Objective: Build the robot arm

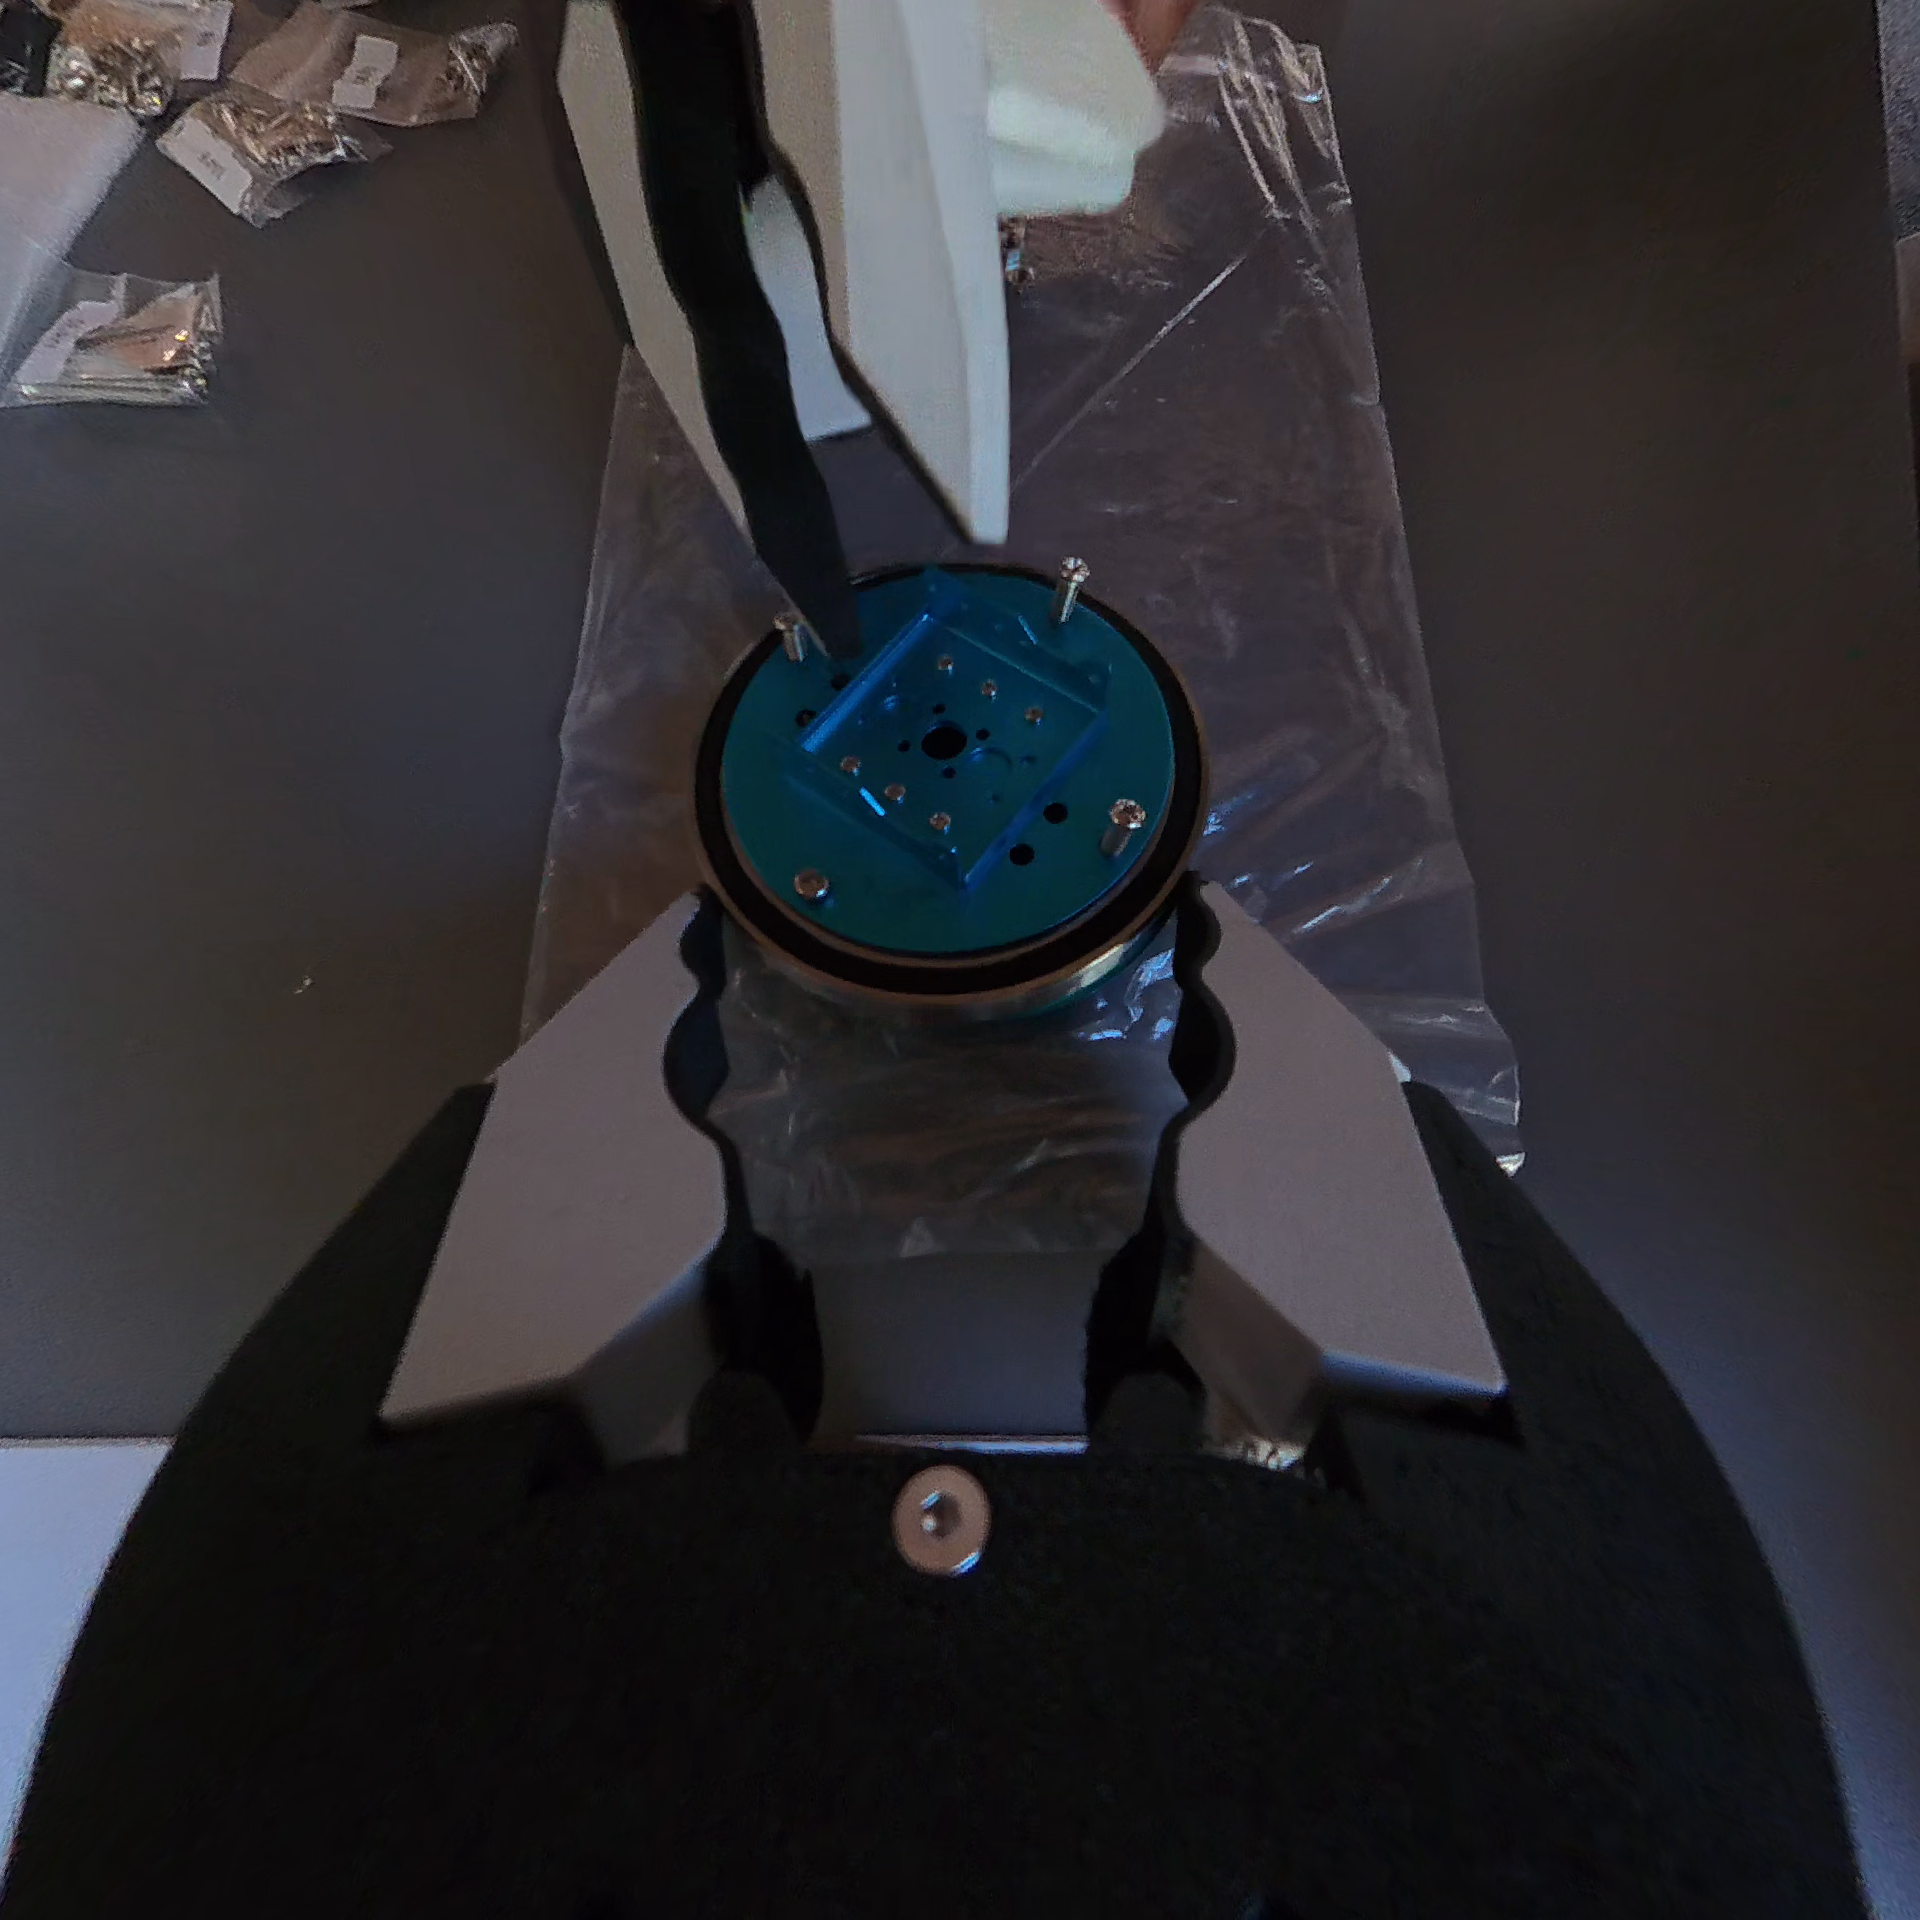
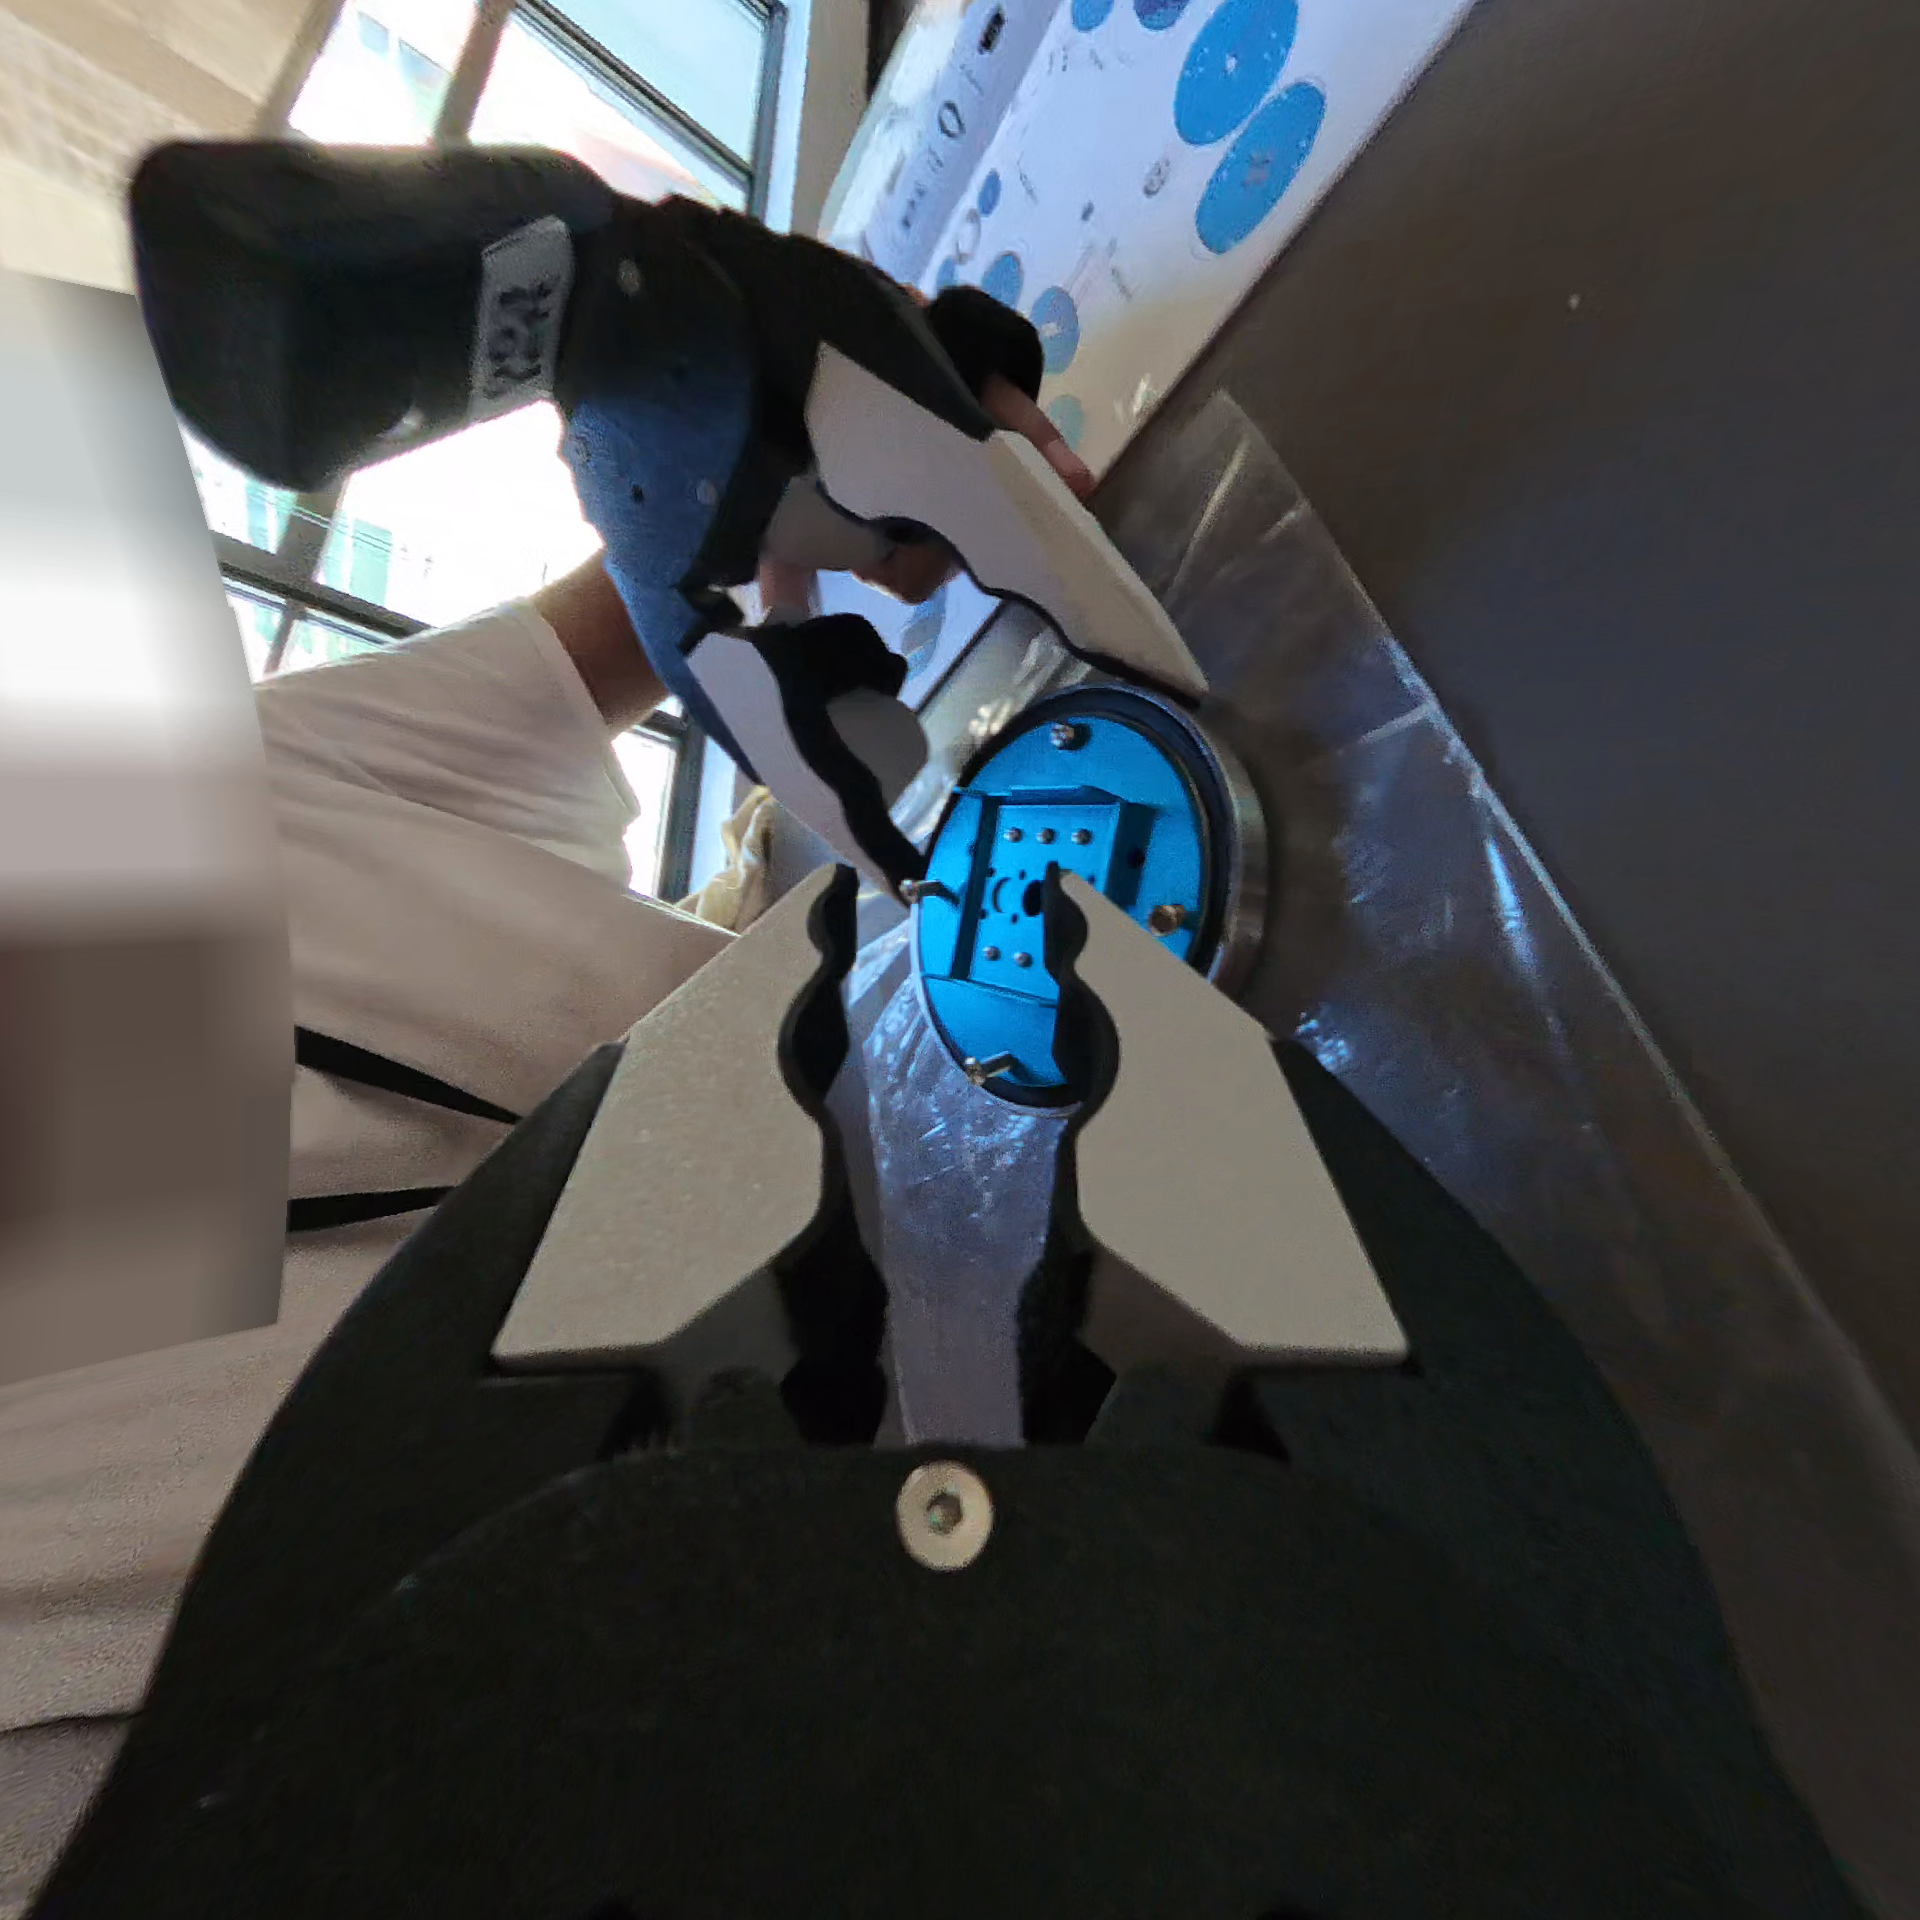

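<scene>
A round blue assembly [image 1: 1081, 894] in a silver ring, with a square blue bracket [image 1: 935, 758] on top, lies on a clear plastic bag. My left gripper [image 1: 948, 904] grips the ring with one fingertip against each side. It also shows in the right wrist view [image 2: 1049, 784]. Three screws stand proud in the rim and a fourth [image 1: 810, 883] sits low. My right gripper [image 2: 945, 883] comes down from the far side, open and empty. In the left wrist view, one of the right gripper's black pads [image 1: 821, 582] is right beside the far-left screw [image 1: 790, 634].
The plastic bag [image 1: 1247, 520] is spread on a dark table [image 1: 260, 831]. Several small bags of hardware [image 1: 260, 156] lie at the far left. A white sheet with blue disc pictures [image 2: 1143, 156] lies past the assembly. A person in a white shirt [image 2: 436, 790] is close by. My hands' fingertips stand some 5 cm from each other.
</scene>
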Action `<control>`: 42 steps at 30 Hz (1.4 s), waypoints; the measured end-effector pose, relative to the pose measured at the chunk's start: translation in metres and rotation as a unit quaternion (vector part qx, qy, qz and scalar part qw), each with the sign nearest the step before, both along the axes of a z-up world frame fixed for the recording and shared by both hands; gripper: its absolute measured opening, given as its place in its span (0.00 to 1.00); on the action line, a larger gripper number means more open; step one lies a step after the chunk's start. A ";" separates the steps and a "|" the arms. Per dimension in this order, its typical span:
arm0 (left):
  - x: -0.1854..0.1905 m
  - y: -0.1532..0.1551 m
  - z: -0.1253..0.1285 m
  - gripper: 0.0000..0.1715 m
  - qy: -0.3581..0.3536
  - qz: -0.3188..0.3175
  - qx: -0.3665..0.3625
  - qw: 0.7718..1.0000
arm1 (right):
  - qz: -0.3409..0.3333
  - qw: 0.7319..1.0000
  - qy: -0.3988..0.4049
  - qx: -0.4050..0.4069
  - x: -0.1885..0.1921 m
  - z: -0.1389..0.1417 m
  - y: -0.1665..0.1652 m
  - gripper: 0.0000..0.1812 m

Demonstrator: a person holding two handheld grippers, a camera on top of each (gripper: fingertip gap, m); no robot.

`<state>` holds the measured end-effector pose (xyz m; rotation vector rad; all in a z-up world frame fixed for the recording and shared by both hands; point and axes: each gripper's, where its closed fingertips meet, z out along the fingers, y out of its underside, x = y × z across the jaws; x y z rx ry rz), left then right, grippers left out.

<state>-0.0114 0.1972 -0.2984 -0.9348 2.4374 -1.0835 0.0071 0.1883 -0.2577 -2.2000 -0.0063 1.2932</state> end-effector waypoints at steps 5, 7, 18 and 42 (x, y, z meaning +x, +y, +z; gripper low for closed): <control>0.000 0.000 0.000 0.50 0.001 0.001 -0.001 1.000 | 0.003 0.986 -0.161 0.037 0.025 -0.006 -0.009 0.42; 0.000 0.001 0.000 0.50 0.005 0.003 -0.003 1.000 | 0.031 0.977 -0.201 0.061 0.017 -0.009 -0.017 0.53; -0.003 0.002 0.016 0.49 0.071 0.053 -0.116 0.989 | 0.068 0.876 -0.458 0.136 -0.006 -0.047 0.001 0.58; -0.004 0.015 0.019 0.21 0.320 0.143 -0.321 0.880 | 0.031 0.871 -0.447 0.201 -0.011 -0.043 0.001 0.53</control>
